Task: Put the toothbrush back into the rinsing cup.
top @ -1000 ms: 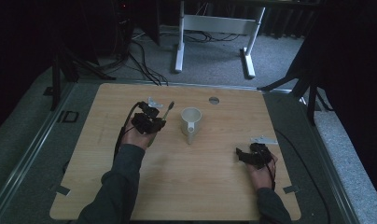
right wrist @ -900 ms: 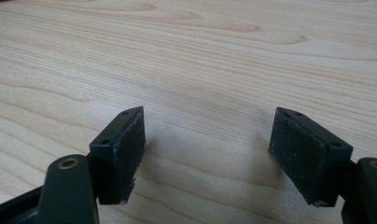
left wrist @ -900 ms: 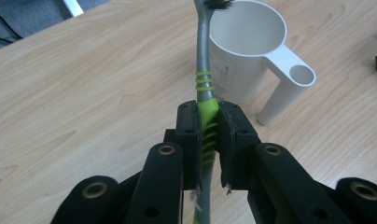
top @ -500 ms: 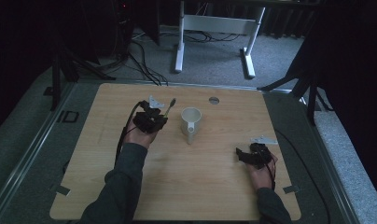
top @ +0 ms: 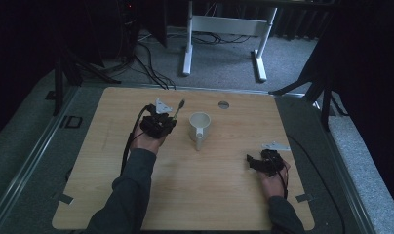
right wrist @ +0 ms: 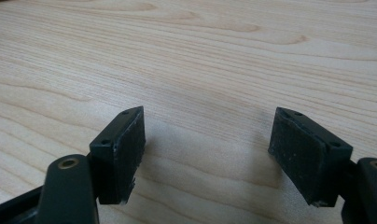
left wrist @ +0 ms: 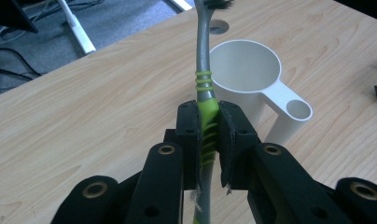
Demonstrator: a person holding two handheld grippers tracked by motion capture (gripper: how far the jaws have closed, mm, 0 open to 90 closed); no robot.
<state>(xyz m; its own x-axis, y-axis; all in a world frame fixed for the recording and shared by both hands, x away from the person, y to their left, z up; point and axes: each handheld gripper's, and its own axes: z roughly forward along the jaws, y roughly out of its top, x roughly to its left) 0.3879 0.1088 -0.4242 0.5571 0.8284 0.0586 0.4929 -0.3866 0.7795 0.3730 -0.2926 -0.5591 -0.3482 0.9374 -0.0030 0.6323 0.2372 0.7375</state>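
Between the two black jaws of the left gripper (left wrist: pixel 207 140), a toothbrush (left wrist: pixel 204 88) with a grey stem and a green ribbed grip is being clamped tight, its bristled head pointing away toward the far edge of the wooden table (left wrist: pixel 84 107). Just beyond and to the right of the jaws, a white cup (left wrist: pixel 252 79) with a flat handle is standing upright, its handle ending in a round hole. From the high view, the left gripper (top: pixel 158 122) is sitting just left of the cup (top: pixel 199 127), near the table's middle. Well apart, toward the near right corner, the right gripper (top: pixel 263 161) is resting low over bare wood, its jaws (right wrist: pixel 210 149) spread wide with nothing between them.
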